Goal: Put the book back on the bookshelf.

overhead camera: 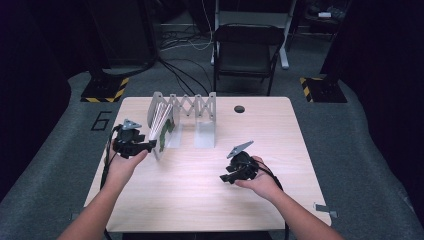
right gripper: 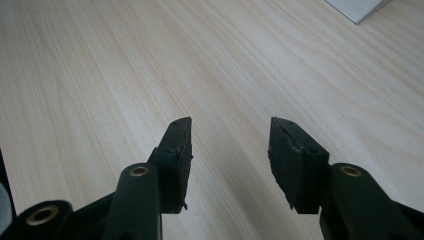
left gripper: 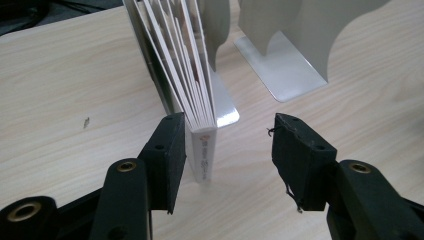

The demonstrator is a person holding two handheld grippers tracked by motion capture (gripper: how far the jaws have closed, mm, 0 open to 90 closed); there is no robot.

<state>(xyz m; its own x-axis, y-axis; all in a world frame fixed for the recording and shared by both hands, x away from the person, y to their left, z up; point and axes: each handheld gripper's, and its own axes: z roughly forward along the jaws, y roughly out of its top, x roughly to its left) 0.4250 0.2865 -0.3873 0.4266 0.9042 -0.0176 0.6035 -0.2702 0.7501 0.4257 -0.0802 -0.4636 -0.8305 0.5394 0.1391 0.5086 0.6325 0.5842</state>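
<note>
While the right gripper idles low over bare wood near the person's side of the table, its jaws parted wide and holding nothing, the work sits with the left gripper farther out. In the left gripper view that gripper has its jaws spread wide around the near end of a thin white book, which stands on its edge in the accordion book rack. The left jaw lies right against the book's spine side, seemingly touching it; the right jaw stands well apart, so nothing is gripped yet. The book's pages fan out loosely above and behind the spine, leaning against the rack's nearest metal divider, and the next divider stands farther off with an empty slot between.

The risk, as I judge it, lies in that fanned state. If the jaws close here, they may catch only the cover or a few leaves, bending or creasing them rather than holding the whole book. A one-sided push from the touching jaw could also tip the book over or slide the light rack across the table, since the other gripper is not steadying it.
</note>
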